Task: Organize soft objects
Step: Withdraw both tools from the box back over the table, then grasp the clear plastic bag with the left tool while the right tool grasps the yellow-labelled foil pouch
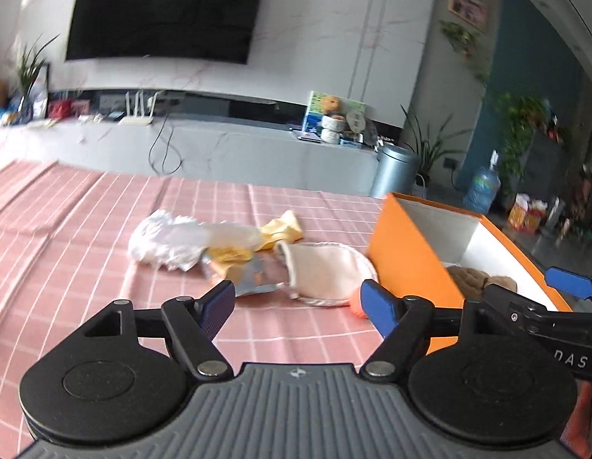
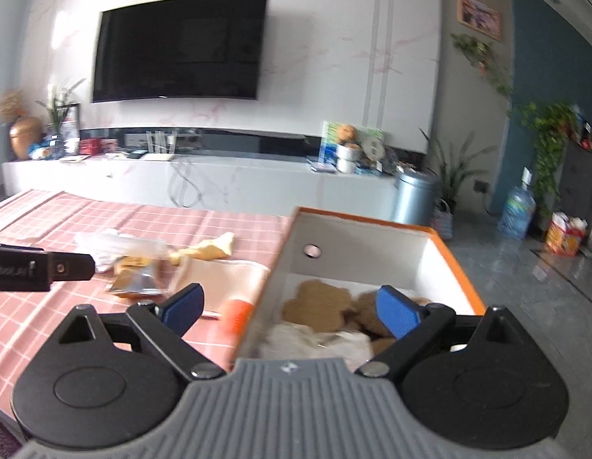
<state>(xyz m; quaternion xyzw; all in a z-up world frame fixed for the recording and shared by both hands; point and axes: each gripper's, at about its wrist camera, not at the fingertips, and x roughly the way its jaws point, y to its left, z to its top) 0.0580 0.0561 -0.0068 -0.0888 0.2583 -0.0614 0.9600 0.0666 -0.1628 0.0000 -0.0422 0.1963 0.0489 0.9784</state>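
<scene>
An orange box with a white inside stands on the pink checked cloth; it also shows in the right wrist view. Brown plush pieces and a white soft item lie inside it. Left of the box lies a pile: a white crumpled item, a yellow cloth, a beige pouch, a foil packet and a small orange thing. My left gripper is open and empty just before the pile. My right gripper is open and empty over the box's near-left edge.
The pink checked tablecloth covers the table. Beyond it stand a white TV bench, a wall TV, a metal bin, plants and a water bottle on the floor at right.
</scene>
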